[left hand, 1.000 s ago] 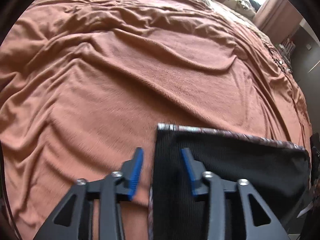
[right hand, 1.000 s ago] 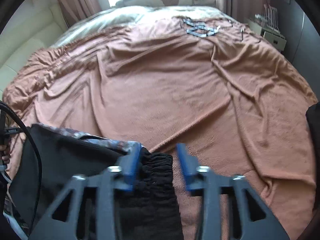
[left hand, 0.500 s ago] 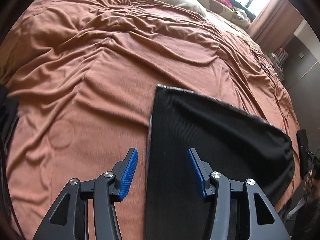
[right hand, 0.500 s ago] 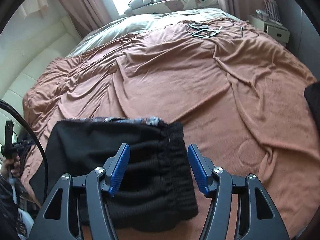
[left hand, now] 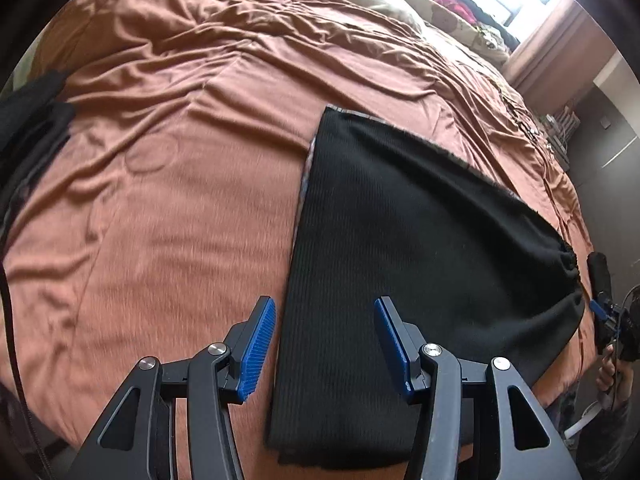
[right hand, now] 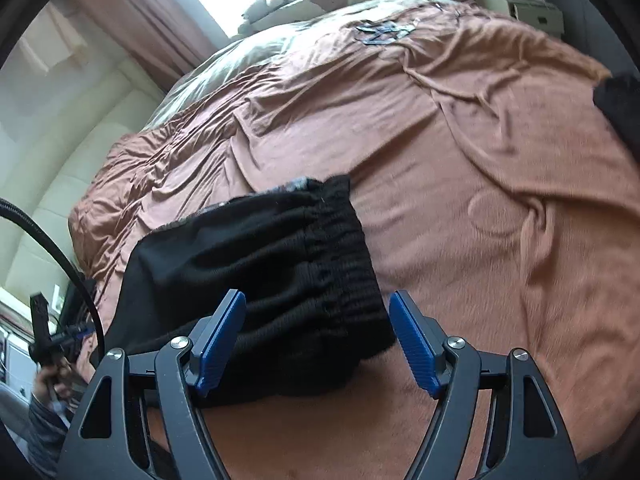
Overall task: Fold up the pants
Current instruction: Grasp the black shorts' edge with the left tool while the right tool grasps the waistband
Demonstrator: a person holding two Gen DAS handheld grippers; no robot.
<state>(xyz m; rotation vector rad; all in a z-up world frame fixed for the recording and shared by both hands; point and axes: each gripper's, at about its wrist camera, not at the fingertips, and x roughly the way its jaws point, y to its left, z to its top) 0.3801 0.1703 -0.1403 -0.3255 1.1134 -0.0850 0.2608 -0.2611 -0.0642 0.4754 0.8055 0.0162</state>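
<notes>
Rumpled rust bedspread (left hand: 180, 208) carries the black pants (left hand: 400, 248), folded flat near the bed's edge. Left tongs (left hand: 324, 344) hang open above them; right tongs (right hand: 318, 342) are opening over the waistband (right hand: 336, 264), gripping nothing. Best release cleanly, without dragging the fold.

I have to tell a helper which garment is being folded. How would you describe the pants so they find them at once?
Start from the wide rust-orange bedspread that covers the bed. Near its front edge, just ahead of both tongs, lie the black pants, folded into a flat ribbed panel. Their gathered elastic waistband and a thin patterned strip along the far edge set them apart from the crumpled dark clothing at the bed's side.
</notes>
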